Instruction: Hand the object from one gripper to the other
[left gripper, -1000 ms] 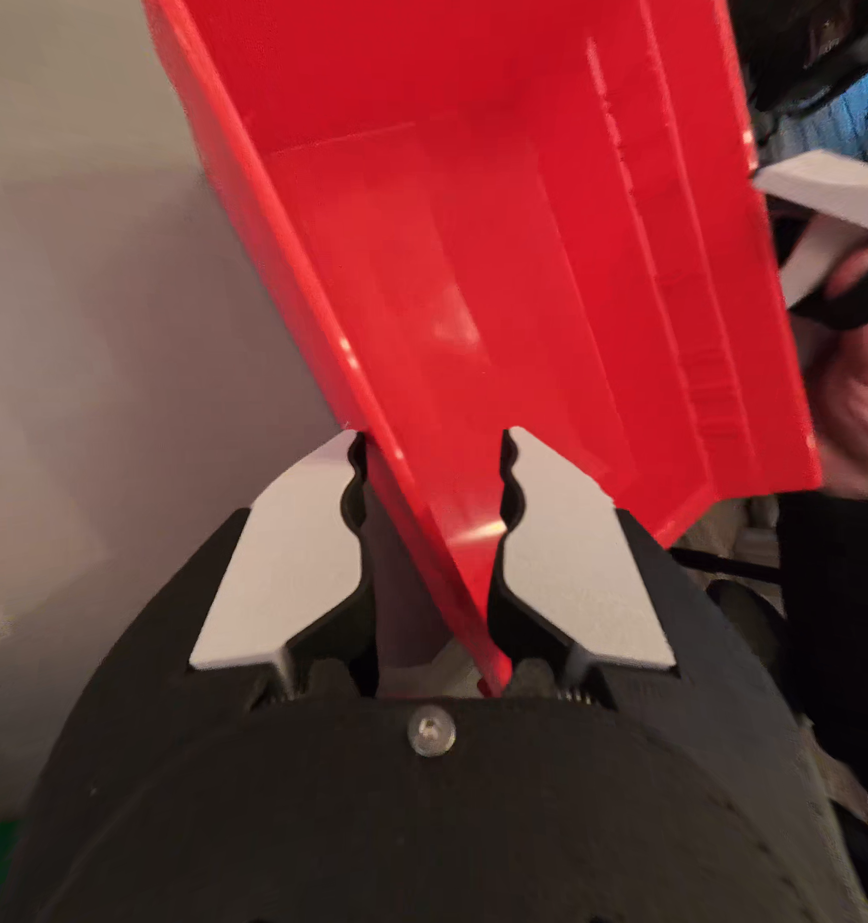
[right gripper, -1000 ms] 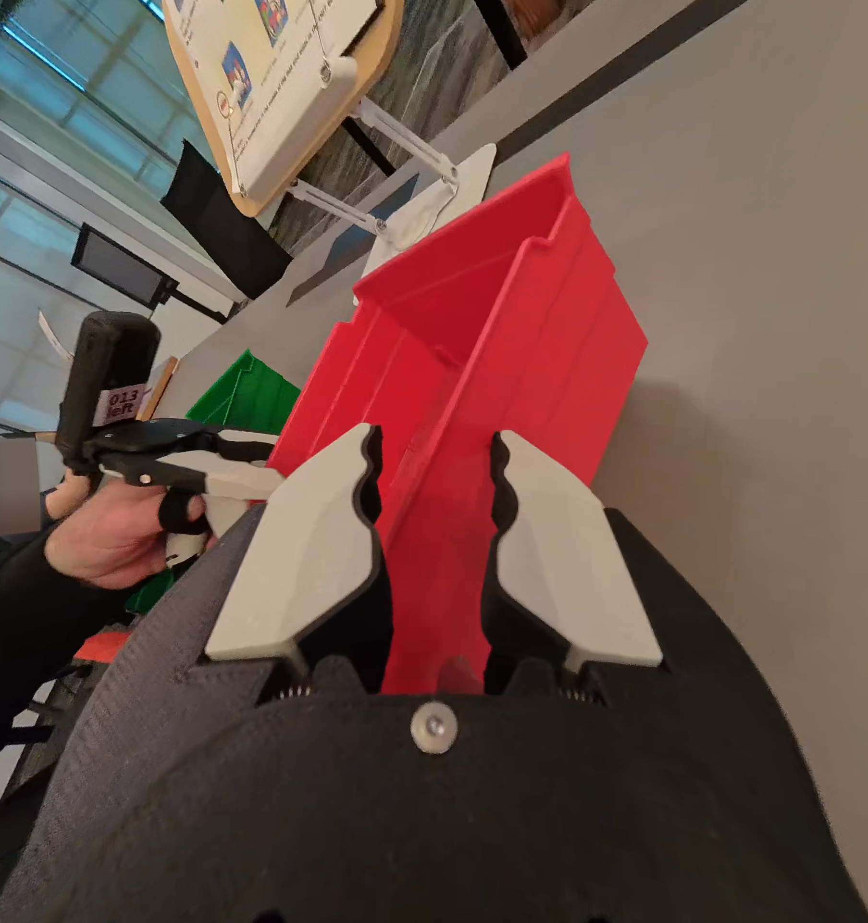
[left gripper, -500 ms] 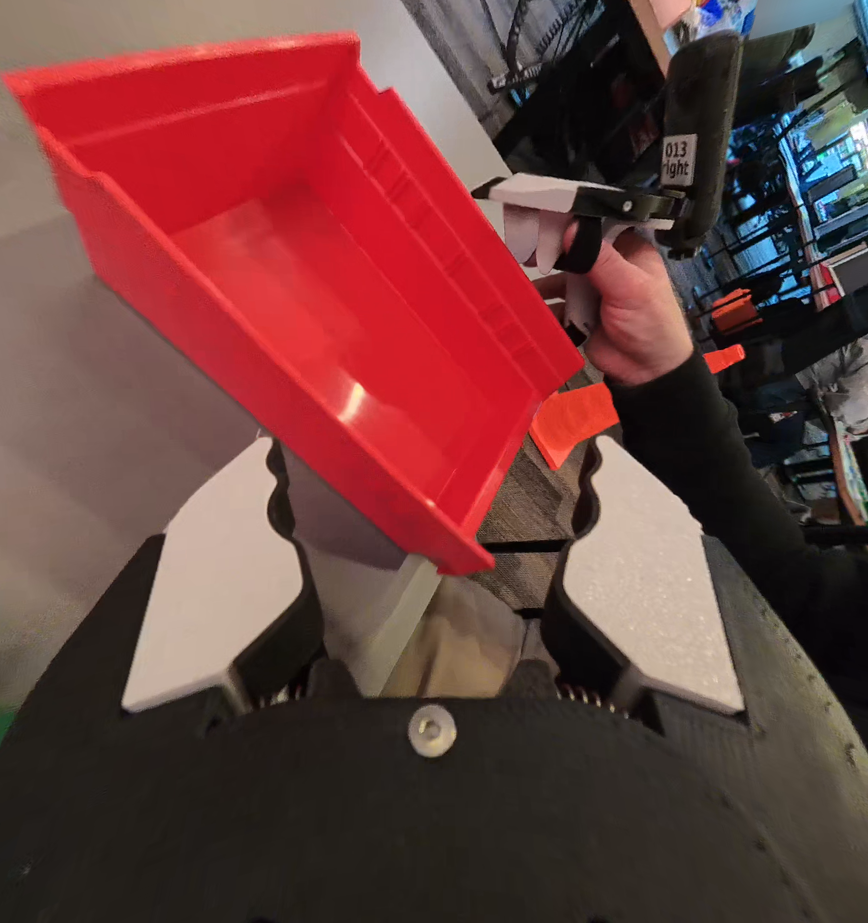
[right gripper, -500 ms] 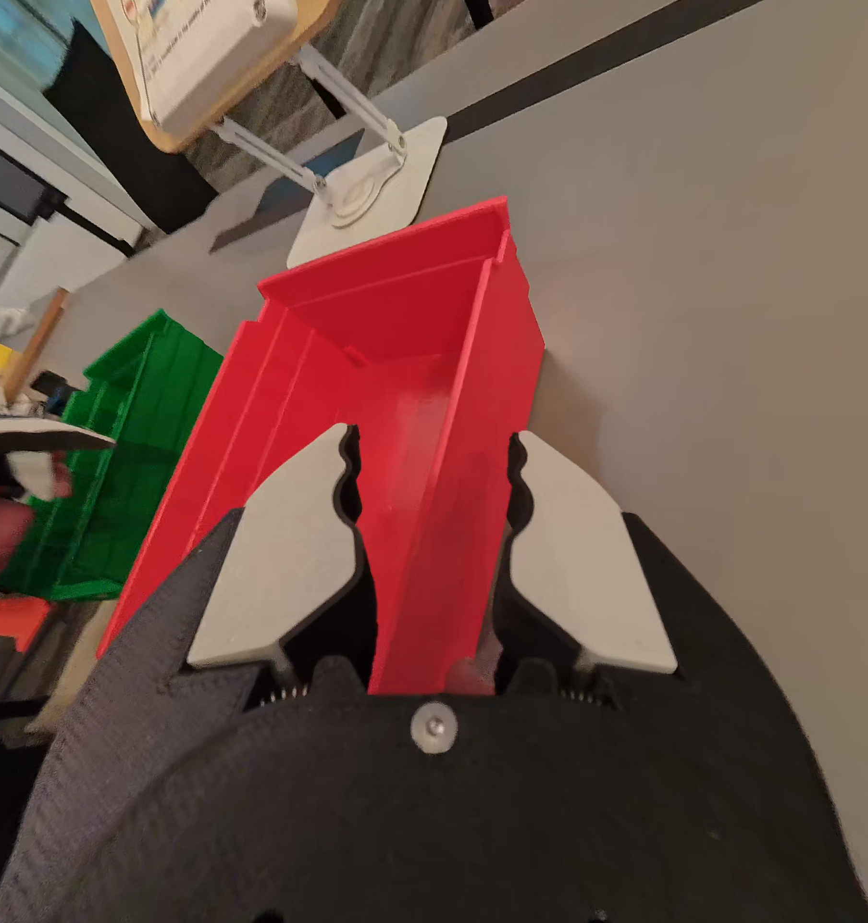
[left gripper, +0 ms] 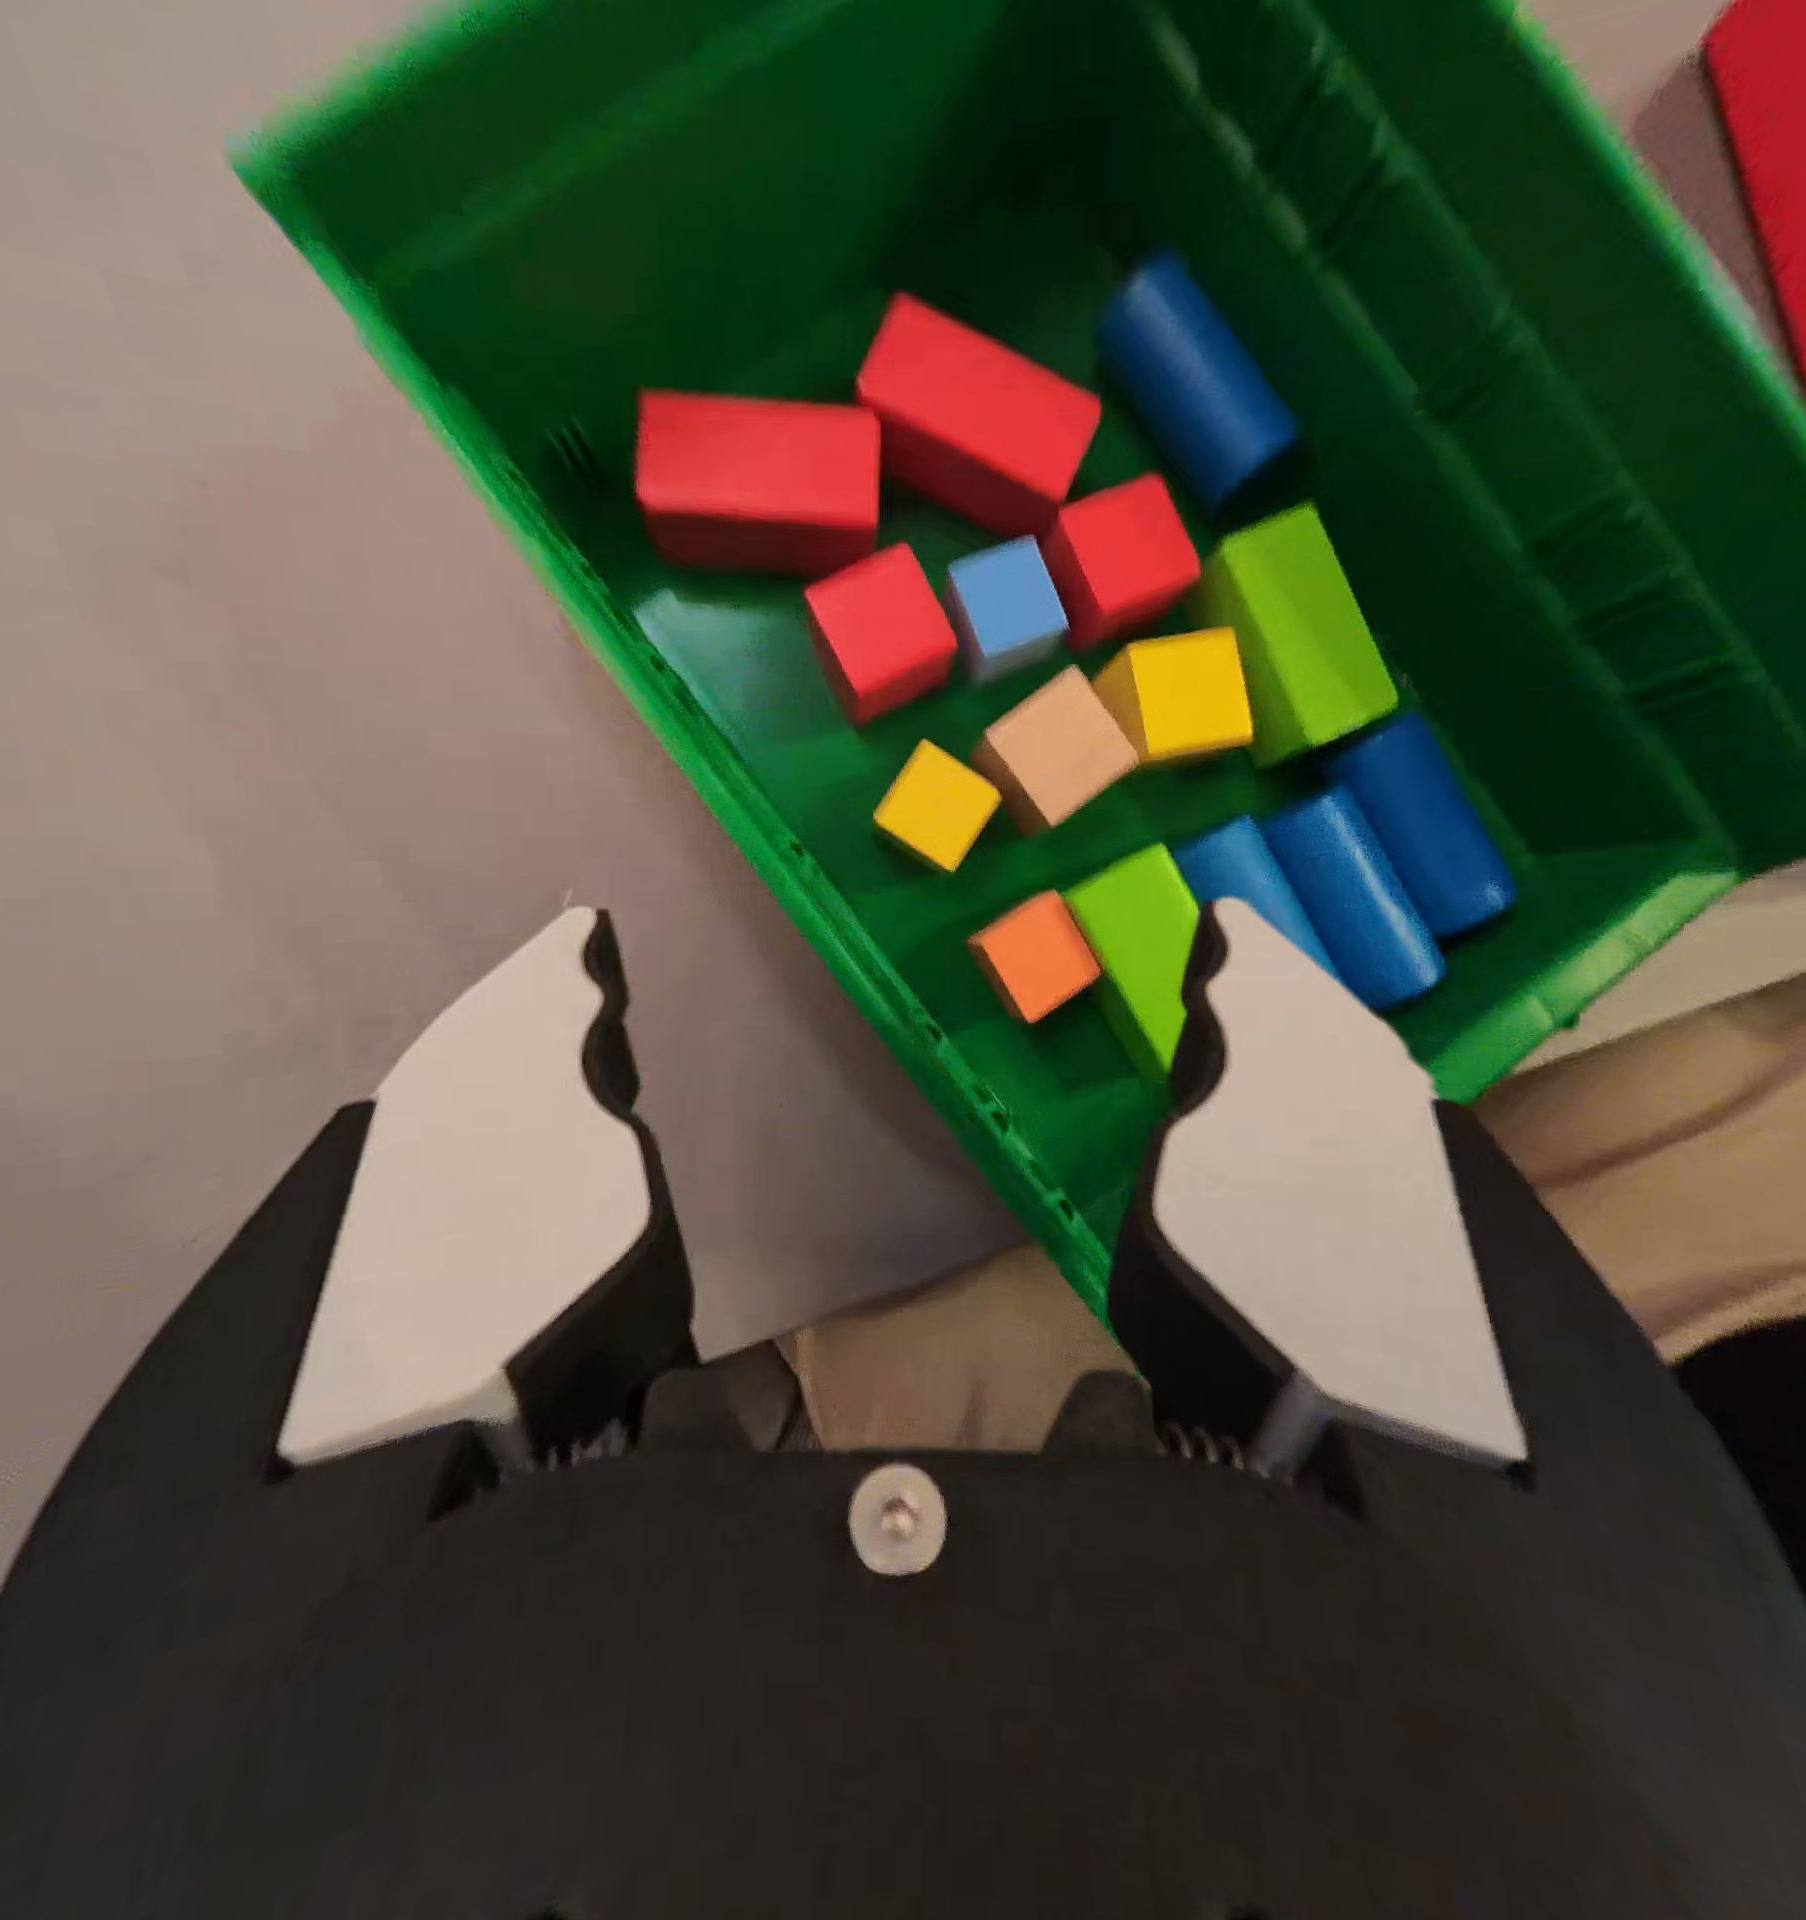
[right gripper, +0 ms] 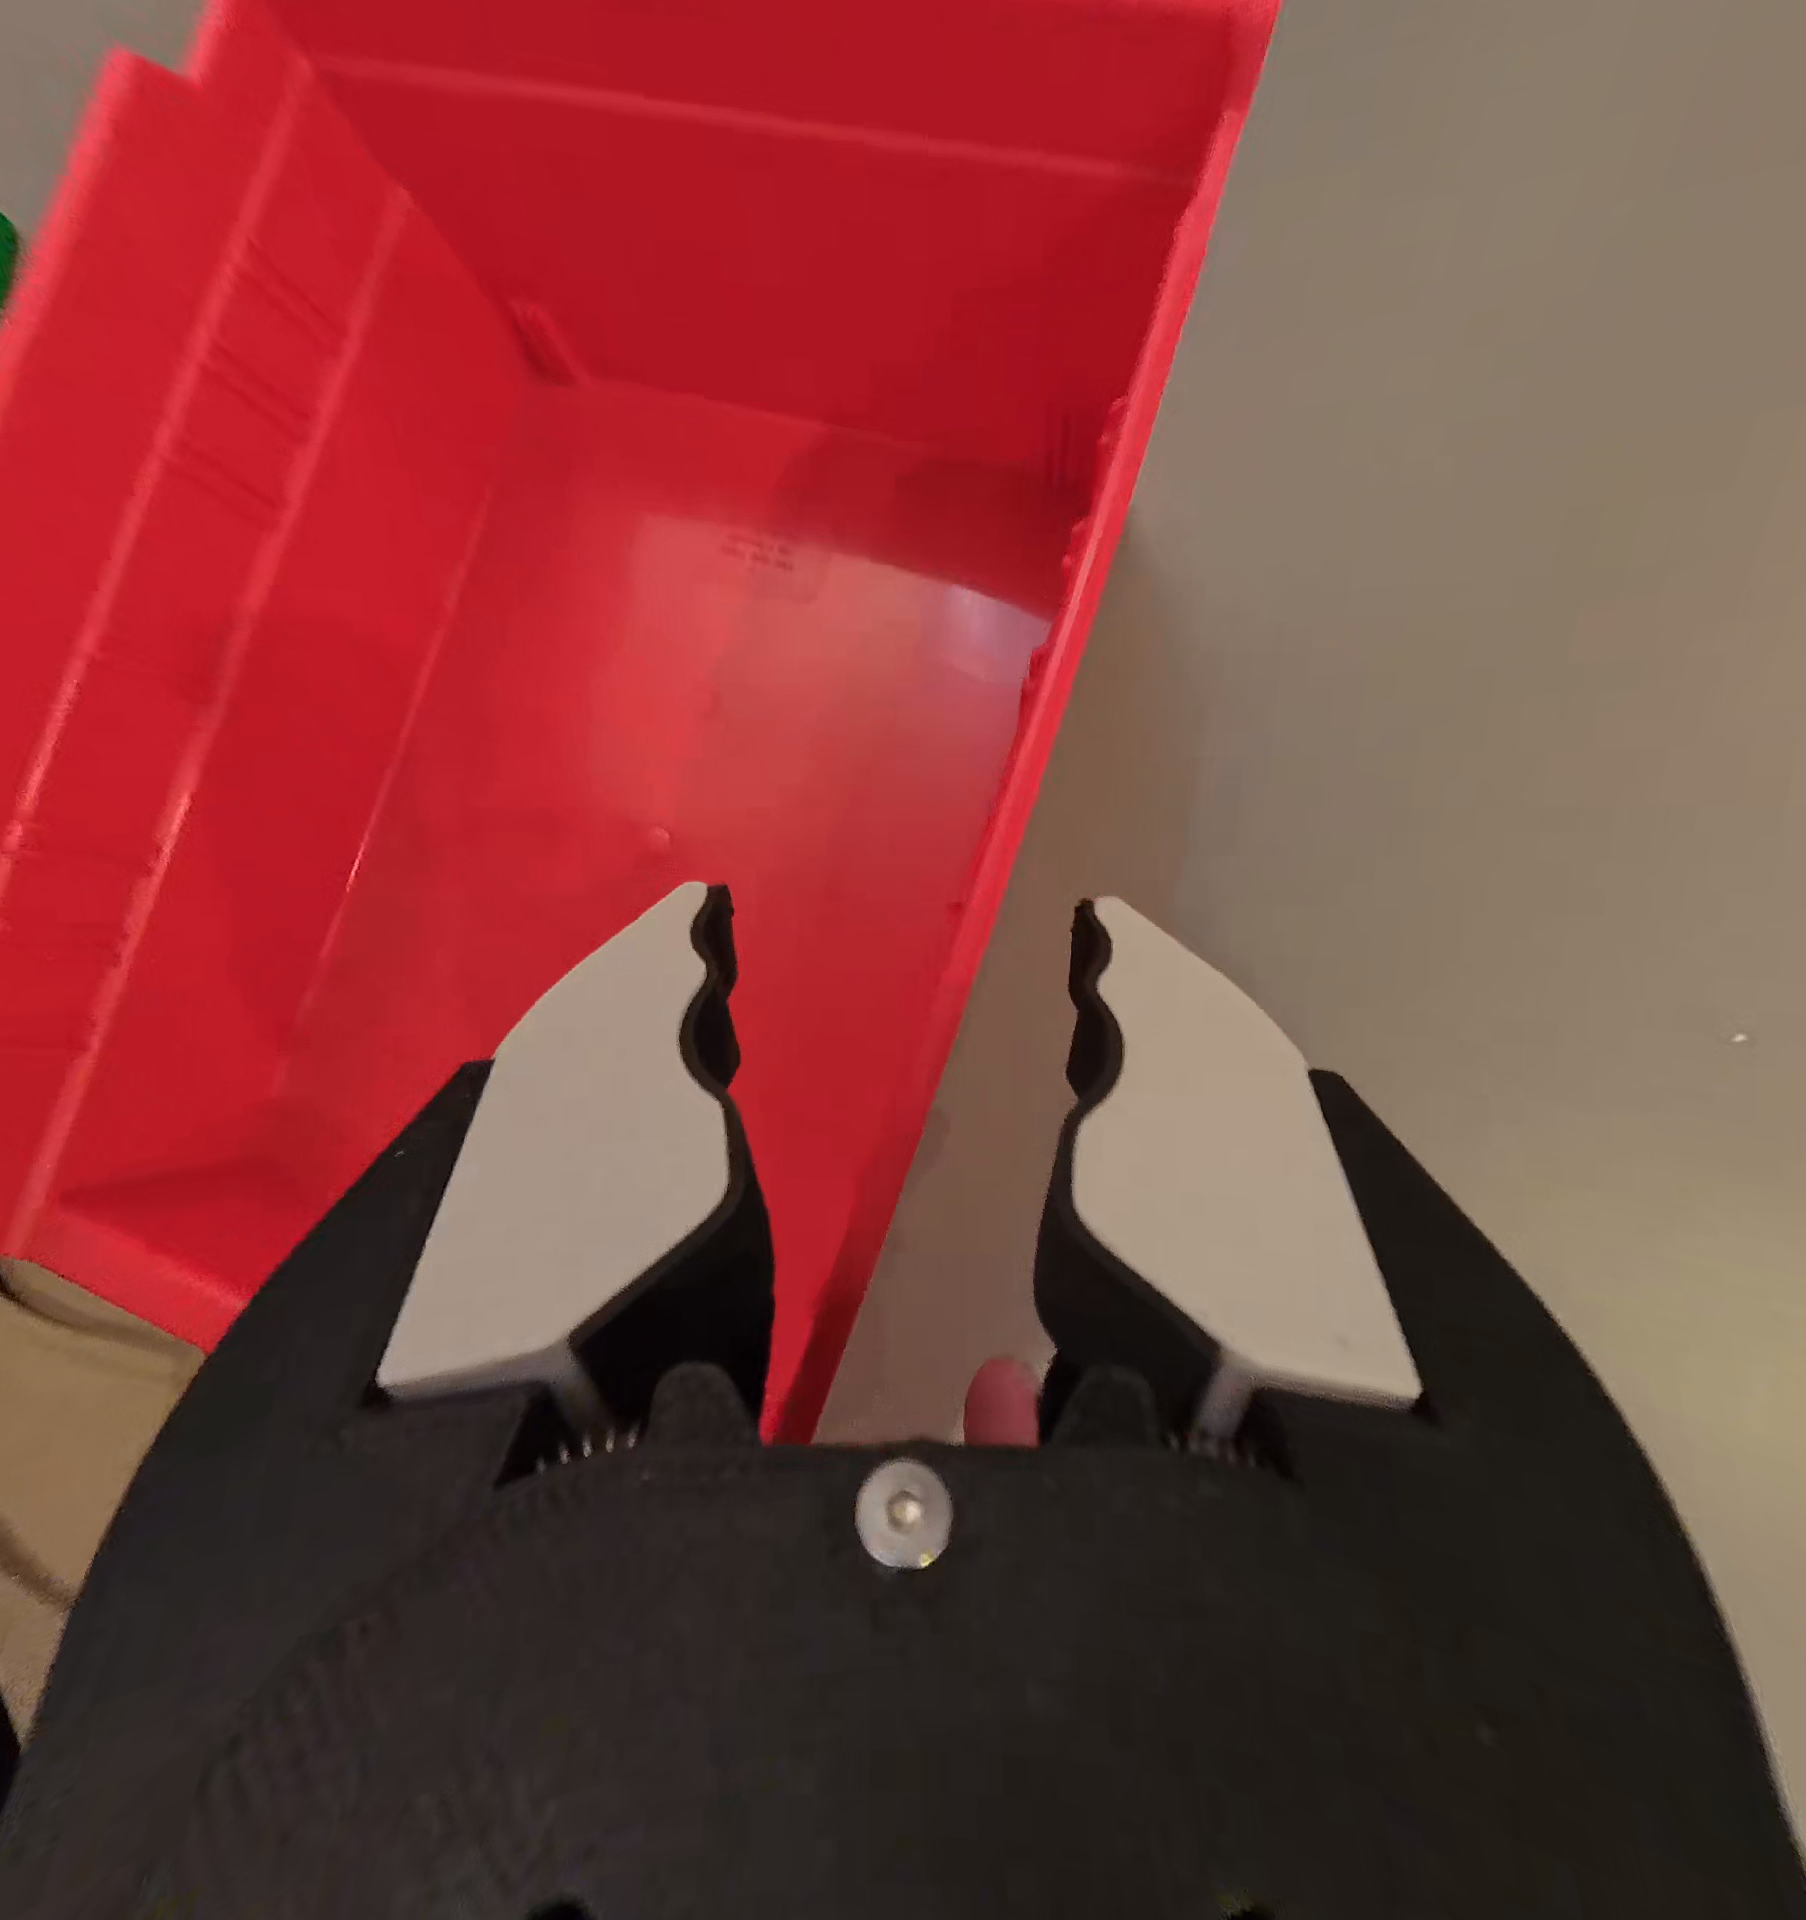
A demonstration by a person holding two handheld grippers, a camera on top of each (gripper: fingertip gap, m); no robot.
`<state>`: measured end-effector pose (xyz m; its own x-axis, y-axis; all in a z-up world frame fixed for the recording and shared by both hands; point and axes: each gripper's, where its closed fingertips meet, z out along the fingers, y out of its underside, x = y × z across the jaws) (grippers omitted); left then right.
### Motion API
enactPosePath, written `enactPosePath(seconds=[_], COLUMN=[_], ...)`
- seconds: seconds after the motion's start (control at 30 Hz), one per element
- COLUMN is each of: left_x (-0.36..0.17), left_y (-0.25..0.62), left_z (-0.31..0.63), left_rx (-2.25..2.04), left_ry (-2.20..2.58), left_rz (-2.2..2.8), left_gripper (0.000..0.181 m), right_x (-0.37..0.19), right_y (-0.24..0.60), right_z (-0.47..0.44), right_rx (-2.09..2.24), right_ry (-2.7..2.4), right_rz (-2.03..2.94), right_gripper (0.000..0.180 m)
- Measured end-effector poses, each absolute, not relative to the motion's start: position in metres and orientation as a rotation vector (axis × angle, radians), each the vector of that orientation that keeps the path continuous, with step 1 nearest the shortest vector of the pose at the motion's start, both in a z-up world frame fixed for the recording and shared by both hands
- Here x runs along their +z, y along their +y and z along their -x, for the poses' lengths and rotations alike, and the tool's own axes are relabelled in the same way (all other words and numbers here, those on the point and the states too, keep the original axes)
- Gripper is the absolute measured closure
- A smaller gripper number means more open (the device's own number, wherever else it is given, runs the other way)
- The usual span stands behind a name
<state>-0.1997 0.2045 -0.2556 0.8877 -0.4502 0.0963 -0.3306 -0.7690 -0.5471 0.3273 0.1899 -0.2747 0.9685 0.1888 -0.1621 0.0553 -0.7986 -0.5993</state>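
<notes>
While both grippers gape wide and hold nothing, the left gripper (left gripper: 899, 935) overlooks the green bin (left gripper: 525, 343) of blocks (left gripper: 759, 478), the right gripper (right gripper: 899, 904) straddles the red bin's (right gripper: 255, 623) wall, so picking and handover seemingly remain.

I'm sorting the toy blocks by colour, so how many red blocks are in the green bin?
4: two long red blocks at the far left and beside it, and two red cubes flanking the light blue cube, left and right. Others may hide under the pile in the green plastic bin.
</notes>
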Motion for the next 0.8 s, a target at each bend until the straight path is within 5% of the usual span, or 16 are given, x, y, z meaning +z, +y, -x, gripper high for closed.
enactPosePath(seconds=[0.1, 0.2, 0.47, 0.8], left_x=[-0.280, -0.282, -0.285, -0.285], left_y=[0.199, 0.212, 0.244, 0.258], left_z=[0.201, 0.203, 0.240, 0.262], left_rx=[-0.267, -0.229, -0.141, -0.268], left_ry=[0.626, 0.634, 0.529, 0.406], left_rz=[2.591, 2.562, 2.532, 2.505], left_gripper=[0.094, 0.134, 0.175, 0.177], right_x=[-0.282, -0.288, -0.293, -0.294], right_y=[0.188, 0.185, 0.189, 0.190], right_z=[-0.323, -0.319, -0.316, -0.293], right_rx=[0.276, 0.269, 0.247, 0.342], right_ry=[-0.204, -0.230, -0.208, -0.139], right_rz=[2.519, 2.541, 2.526, 2.464], right_gripper=[0.123, 0.135, 0.152, 0.162])
